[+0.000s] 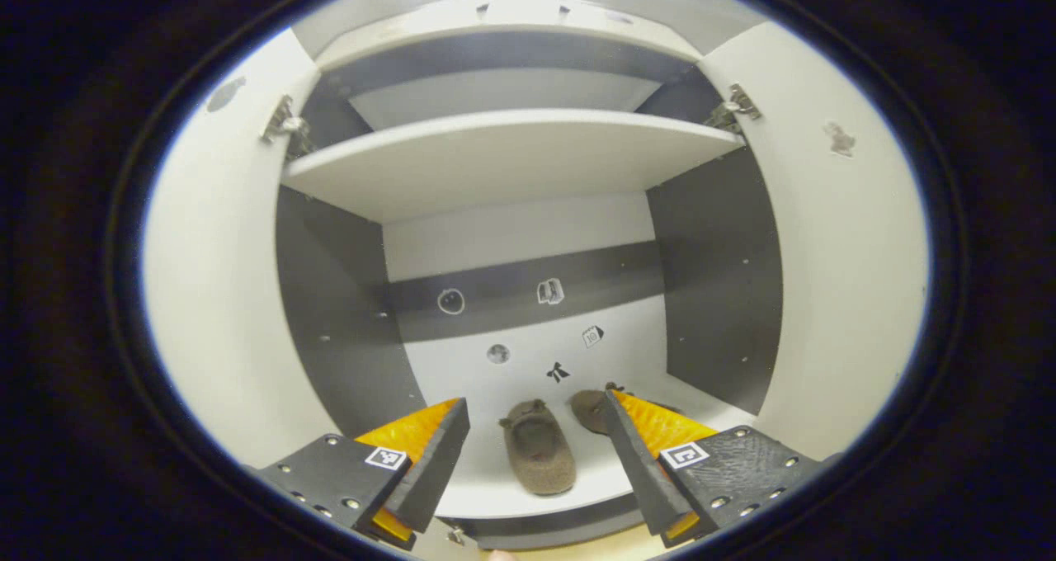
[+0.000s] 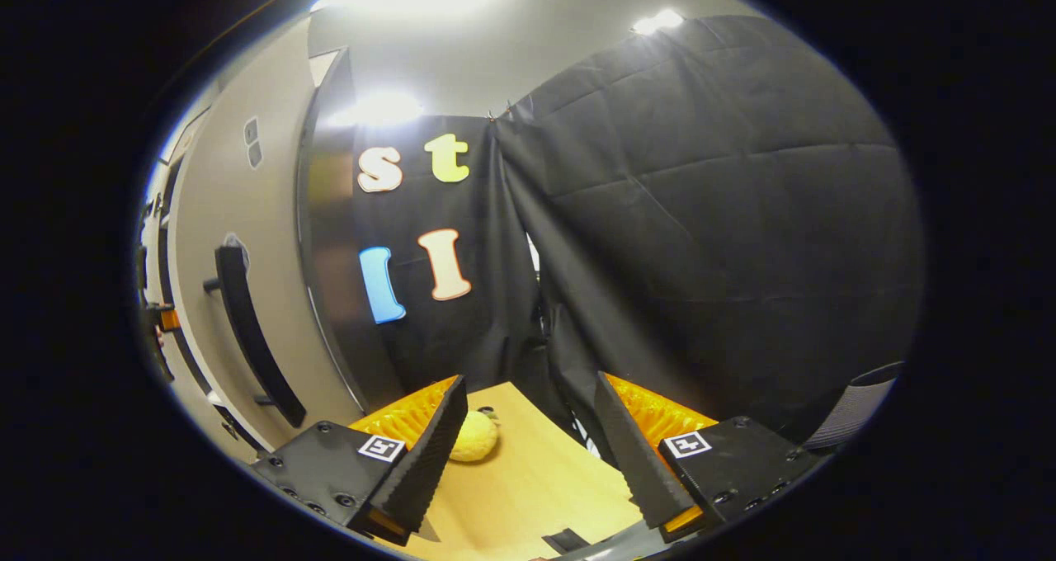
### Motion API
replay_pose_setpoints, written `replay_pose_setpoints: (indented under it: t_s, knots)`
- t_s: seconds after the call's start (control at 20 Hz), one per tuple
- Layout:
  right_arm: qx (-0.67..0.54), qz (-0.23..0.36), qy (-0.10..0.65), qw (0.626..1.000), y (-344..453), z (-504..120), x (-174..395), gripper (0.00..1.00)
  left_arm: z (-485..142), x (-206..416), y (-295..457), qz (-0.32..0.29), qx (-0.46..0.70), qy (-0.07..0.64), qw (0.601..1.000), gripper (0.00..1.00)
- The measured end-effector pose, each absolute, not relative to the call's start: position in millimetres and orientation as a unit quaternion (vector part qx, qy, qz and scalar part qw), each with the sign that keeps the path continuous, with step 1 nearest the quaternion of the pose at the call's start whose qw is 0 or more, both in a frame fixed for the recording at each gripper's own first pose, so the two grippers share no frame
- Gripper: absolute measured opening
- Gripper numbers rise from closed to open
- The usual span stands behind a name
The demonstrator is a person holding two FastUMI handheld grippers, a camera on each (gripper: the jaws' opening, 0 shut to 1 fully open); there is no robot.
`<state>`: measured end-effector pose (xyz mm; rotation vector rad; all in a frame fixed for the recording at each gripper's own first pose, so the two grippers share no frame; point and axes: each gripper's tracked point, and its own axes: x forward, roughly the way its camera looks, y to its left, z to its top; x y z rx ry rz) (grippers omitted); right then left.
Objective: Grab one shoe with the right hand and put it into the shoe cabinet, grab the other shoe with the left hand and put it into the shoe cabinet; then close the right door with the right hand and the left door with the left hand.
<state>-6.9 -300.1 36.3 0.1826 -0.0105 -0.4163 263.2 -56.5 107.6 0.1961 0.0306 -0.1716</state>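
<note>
- Now, in the left gripper view, we look straight into the open shoe cabinet (image 1: 528, 165), with its left door (image 1: 214, 297) and right door (image 1: 841, 280) both swung wide.
- We see the left gripper (image 1: 536, 445) with its fingers spread far apart; nothing is between them and they touch nothing.
- One brown slipper (image 1: 538, 447) lies on the bottom shelf (image 1: 528, 371) of the cabinet, seen in the gap between the fingers, its toe pointing to the back.
- A second brown slipper (image 1: 590, 410) lies just beside it on the right, partly hidden behind the right finger.
- Some small stickers (image 1: 550, 291) are on the back wall and on the shelf floor.
- In the right gripper view, we see the right gripper (image 2: 528, 454) also wide open and empty, above a wooden floor (image 2: 528, 495).
- A small yellow round thing (image 2: 473, 437) lies on this floor, next to the left finger; we cannot tell if they touch.
- At the left of this view stands a beige door with a dark handle (image 2: 247, 334).
</note>
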Motion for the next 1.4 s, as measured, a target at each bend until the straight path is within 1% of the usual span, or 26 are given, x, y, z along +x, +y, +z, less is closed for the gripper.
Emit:
replay_pose_setpoints:
  t_s: [0.2,0.3,0.35,0.45,0.5,0.55,0.75,0.8,0.85,0.9,1.0,1.05,1.1,1.15,1.2,1.25,1.3,1.35,1.4]
  knots:
    - [0.078,-0.202,-0.013,0.976,-303,53,2,0.98,103,201,-45,-0.086,0.067,0.023,0.994,1.00]
    - [0.077,-0.198,-0.012,0.977,-298,59,6,0.98,103,174,-38,-0.081,0.051,0.013,0.995,1.00]
    - [0.075,-0.196,-0.013,0.978,-296,64,10,0.98,99,163,-33,-0.076,0.038,0.007,0.996,1.00]
    - [0.064,-0.188,-0.023,0.980,-291,77,18,0.98,78,136,-29,-0.074,0.008,0.025,0.997,1.00]
    - [0.051,-0.180,-0.027,0.982,-288,85,20,0.98,68,123,-25,-0.070,-0.004,0.032,0.997,0.89]
    - [0.035,-0.175,-0.028,0.984,-285,92,23,0.98,60,113,-20,-0.069,-0.011,0.035,0.997,1.00]
    - [-0.018,-0.139,-0.030,0.990,-266,114,25,0.98,44,83,-6,-0.077,-0.007,0.038,0.996,1.00]
    - [-0.026,-0.126,-0.025,0.991,-260,112,30,0.98,42,79,-2,-0.074,-0.002,0.038,0.997,0.95]
    - [-0.025,-0.115,-0.017,0.993,-255,109,35,0.98,40,74,1,-0.073,0.000,0.037,0.997,0.95]
    - [-0.017,-0.101,-0.010,0.995,-247,103,37,0.98,38,69,2,-0.074,-0.003,0.036,0.997,1.00]
    - [-0.011,-0.081,-0.005,0.997,-230,98,33,0.98,35,60,-2,-0.087,-0.019,0.032,0.996,1.00]
    - [-0.012,-0.081,-0.004,0.997,-229,94,31,0.98,33,54,-3,-0.093,-0.024,0.027,0.995,1.00]
    - [-0.015,-0.082,-0.005,0.997,-226,94,30,0.98,27,46,-2,-0.096,-0.027,0.024,0.995,0.95]
    - [-0.017,-0.082,-0.005,0.996,-222,93,30,0.98,22,42,-1,-0.098,-0.029,0.024,0.995,1.00]
    - [-0.013,-0.080,-0.004,0.997,-215,92,29,0.93,17,40,2,-0.096,-0.030,0.031,0.994,0.94]
    - [-0.009,-0.082,-0.002,0.997,-208,91,30,0.93,10,38,4,-0.092,-0.033,0.041,0.994,0.89]
    - [-0.010,-0.090,0.002,0.996,-211,90,27,0.90,4,35,7,-0.090,-0.037,0.052,0.994,1.00]
    - [-0.011,-0.094,0.003,0.995,-210,91,24,0.94,4,32,9,-0.091,-0.042,0.053,0.994,0.95]
    - [-0.012,-0.093,0.001,0.996,-208,91,24,0.90,7,29,10,-0.095,-0.044,0.049,0.993,0.95]
